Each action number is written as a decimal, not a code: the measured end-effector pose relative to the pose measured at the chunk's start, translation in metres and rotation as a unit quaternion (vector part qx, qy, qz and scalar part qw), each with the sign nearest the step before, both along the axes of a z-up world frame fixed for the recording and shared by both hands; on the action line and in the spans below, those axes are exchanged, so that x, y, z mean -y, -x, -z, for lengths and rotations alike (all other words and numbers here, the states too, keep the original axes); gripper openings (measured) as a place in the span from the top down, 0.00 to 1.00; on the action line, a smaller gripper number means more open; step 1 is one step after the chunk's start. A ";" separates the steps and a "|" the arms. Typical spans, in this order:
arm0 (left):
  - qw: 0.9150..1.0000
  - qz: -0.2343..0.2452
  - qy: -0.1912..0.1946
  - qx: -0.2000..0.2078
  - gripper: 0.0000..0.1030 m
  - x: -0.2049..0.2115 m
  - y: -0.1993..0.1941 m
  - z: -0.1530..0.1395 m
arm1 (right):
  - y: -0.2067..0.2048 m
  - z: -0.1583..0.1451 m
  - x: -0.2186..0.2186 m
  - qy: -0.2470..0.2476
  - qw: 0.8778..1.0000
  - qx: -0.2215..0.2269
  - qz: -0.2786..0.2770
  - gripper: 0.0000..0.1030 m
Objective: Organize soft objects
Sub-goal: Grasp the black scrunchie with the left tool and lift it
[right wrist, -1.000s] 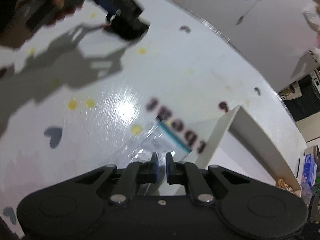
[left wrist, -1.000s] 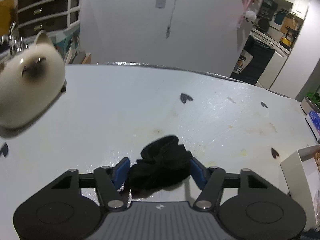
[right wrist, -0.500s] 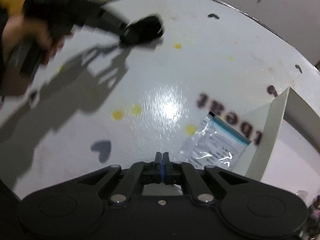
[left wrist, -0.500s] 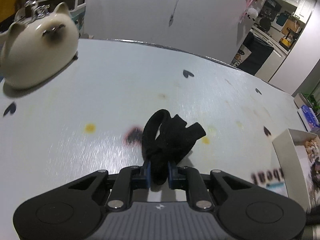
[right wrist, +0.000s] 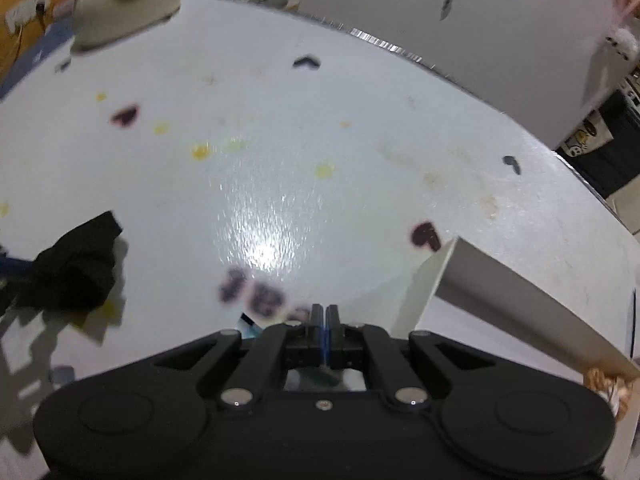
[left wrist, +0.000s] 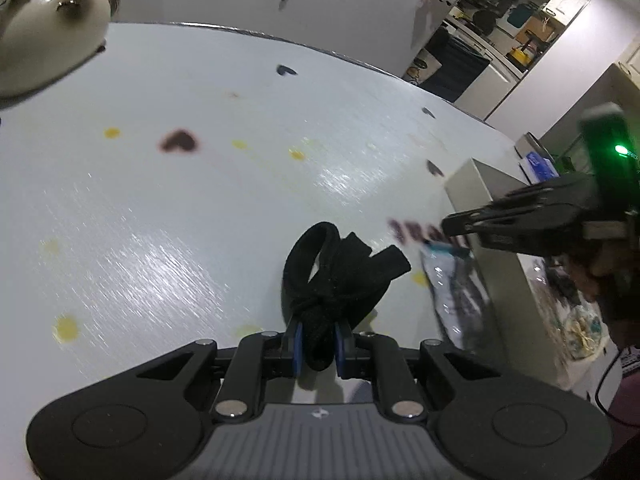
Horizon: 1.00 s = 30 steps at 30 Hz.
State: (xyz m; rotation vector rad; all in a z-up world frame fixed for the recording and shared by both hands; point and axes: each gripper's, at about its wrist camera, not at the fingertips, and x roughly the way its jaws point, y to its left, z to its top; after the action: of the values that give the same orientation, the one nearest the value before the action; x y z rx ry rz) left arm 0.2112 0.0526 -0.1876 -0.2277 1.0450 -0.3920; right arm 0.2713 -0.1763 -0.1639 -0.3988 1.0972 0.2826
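Over on the far left of the left wrist view sits a cream cat-shaped plush [left wrist: 48, 36] at the back corner of the white bench [left wrist: 200, 200], which is dotted with dark hearts and yellowish spots. Moving toward the middle, the left tongs [left wrist: 318, 346] are clenched on a black fabric bundle [left wrist: 336, 276], looks like a knotted sock or band, with its loop and loose ends sticking out forward above the bench surface. Just right of that lies a clear plastic packet [left wrist: 452, 288] with a blue strip at its top, right up against the wall of a white box [left wrist: 480, 208]. Inside the box there's some patterned stuff, too blurry to make out. The right tongs [left wrist: 452, 226] come in from the right edge over the box wall, with a green light glowing on the rig behind them.

From the right wrist view, the black bundle [right wrist: 76, 264] shows at the far left, and the right tongs [right wrist: 325, 312] are clamped fully together with nothing visible between them. The box wall [right wrist: 500, 280] runs off to the right.
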 end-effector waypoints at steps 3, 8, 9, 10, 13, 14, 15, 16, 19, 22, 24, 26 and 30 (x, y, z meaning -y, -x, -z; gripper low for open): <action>1.000 -0.002 0.002 -0.001 0.85 0.005 0.006 0.001 | 0.005 0.007 -0.006 0.014 1.000 -0.020 -0.009 0.99; 1.000 -0.009 -0.002 0.002 0.84 0.007 0.010 -0.001 | 0.029 0.004 -0.009 0.003 0.999 -0.051 -0.003 0.99; 1.000 -0.011 -0.003 0.003 0.84 0.006 0.010 -0.001 | 0.035 0.003 -0.009 -0.001 0.998 -0.058 -0.001 0.99; 1.000 -0.014 -0.004 0.004 0.84 0.006 0.012 -0.002 | 0.040 0.006 -0.010 -0.005 0.998 -0.064 0.002 0.98; 1.000 -0.019 -0.006 0.006 0.84 0.003 0.017 -0.004 | 0.055 0.004 -0.010 -0.022 0.997 -0.078 0.003 0.96; 1.000 -0.020 -0.006 0.006 0.84 0.003 0.019 -0.005 | 0.059 0.004 -0.009 -0.028 0.996 -0.084 0.002 0.95; 1.000 -0.021 -0.006 0.007 0.84 0.004 0.022 -0.006 | 0.065 0.004 -0.009 -0.035 0.995 -0.091 0.001 0.95; 1.000 -0.022 -0.007 0.008 0.84 0.004 0.025 -0.006 | 0.070 0.004 -0.010 -0.042 0.995 -0.095 0.000 0.95; 1.000 -0.027 -0.005 0.007 0.84 0.003 0.035 -0.007 | 0.080 0.003 -0.008 -0.085 0.990 -0.109 0.004 0.95; 0.999 -0.034 -0.002 0.005 0.84 0.003 0.046 -0.007 | 0.096 -0.006 -0.007 -0.131 0.987 -0.095 0.003 0.90; 0.999 -0.037 -0.001 0.006 0.84 0.004 0.052 -0.008 | 0.106 -0.017 -0.002 -0.131 0.989 -0.070 0.004 0.82; 0.999 -0.038 0.001 0.007 0.84 0.005 0.057 -0.008 | 0.116 -0.027 0.006 -0.145 0.988 -0.053 0.009 0.77; 0.999 -0.038 0.002 0.008 0.84 0.007 0.064 -0.008 | 0.133 -0.034 0.018 -0.163 0.986 -0.045 0.012 0.60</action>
State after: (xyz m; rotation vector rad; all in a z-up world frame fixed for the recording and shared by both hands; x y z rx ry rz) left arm 0.1468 0.0461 -0.1799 -0.2668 1.0170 -0.3262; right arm 0.1385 -0.1940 -0.1301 -0.0814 1.1212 0.4540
